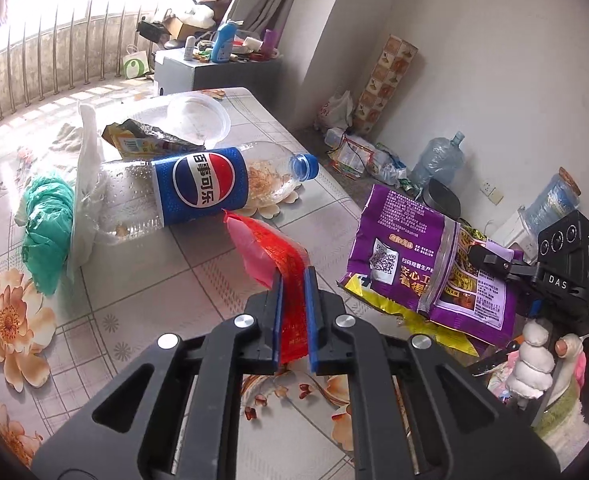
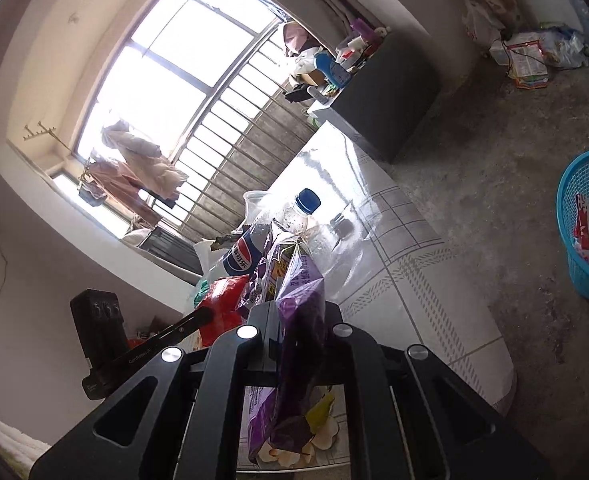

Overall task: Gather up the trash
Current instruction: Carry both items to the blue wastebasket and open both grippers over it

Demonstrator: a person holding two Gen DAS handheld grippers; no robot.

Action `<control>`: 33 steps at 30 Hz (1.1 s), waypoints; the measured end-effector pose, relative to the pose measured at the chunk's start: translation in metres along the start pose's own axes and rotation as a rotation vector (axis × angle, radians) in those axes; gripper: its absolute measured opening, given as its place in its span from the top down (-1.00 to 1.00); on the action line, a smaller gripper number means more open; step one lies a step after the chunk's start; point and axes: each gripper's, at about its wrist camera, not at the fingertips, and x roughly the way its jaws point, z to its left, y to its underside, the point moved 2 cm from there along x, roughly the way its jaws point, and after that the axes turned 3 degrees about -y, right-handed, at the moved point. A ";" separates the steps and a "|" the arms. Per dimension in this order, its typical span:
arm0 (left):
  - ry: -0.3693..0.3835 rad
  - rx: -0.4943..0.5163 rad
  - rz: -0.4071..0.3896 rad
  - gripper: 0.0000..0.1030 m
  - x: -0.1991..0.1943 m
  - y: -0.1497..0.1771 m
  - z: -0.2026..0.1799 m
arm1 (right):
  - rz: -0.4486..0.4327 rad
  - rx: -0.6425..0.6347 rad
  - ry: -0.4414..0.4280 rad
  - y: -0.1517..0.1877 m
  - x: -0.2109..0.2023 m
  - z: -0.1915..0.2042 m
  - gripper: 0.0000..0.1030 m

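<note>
The table (image 1: pixel 198 280) wears a glossy plastic cover printed with grey grid lines and large orange flowers, and fills the left and middle of the left wrist view. At lower centre the left gripper (image 1: pixel 293 280) has its blue-padded jaws clenched on a crumpled red plastic wrapper (image 1: pixel 270 248), which rises out of them above the table. Behind it, in the middle of the frame, a clear plastic cola bottle with a blue label and blue cap (image 1: pixel 206 184) lies on its side. A bunched green plastic bag (image 1: pixel 46 224) and a white plastic bag (image 1: pixel 88 152) sit at its left end, with a torn yellow snack packet (image 1: pixel 142 140) and a clear round plastic lid (image 1: pixel 198 116) beyond, towards the upper middle.

At right of that view the right gripper (image 1: pixel 494 268) holds a purple foil snack bag with a QR code (image 1: pixel 410 256) off the table's edge. In the right wrist view the same bag (image 2: pixel 298 320) runs between the black jaws (image 2: pixel 296 312), pinched shut on it.

The room has a rough bare concrete floor (image 2: pixel 494 160) and pale walls. A barred window (image 2: pixel 198 92) with hanging laundry fills the upper left of the right wrist view. A cluttered dark cabinet (image 2: pixel 386 92) stands past the table's far end. A blue plastic mesh waste basket (image 2: pixel 586 224), with wrappers inside, stands on the floor at the right edge.
</note>
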 end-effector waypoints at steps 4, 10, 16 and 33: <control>0.064 0.067 -0.014 0.86 0.005 -0.023 -0.036 | -0.095 0.011 0.027 -0.014 -0.035 -0.010 0.85; 0.176 0.213 0.002 0.86 0.036 -0.056 -0.115 | -0.257 0.015 0.138 -0.037 -0.098 -0.035 0.85; 0.274 0.315 0.086 0.86 0.091 -0.081 -0.192 | -0.377 0.004 0.379 -0.056 -0.145 -0.072 0.85; 0.243 0.512 0.492 0.32 0.382 -0.039 -0.352 | -0.406 0.420 0.764 -0.084 -0.119 -0.326 0.50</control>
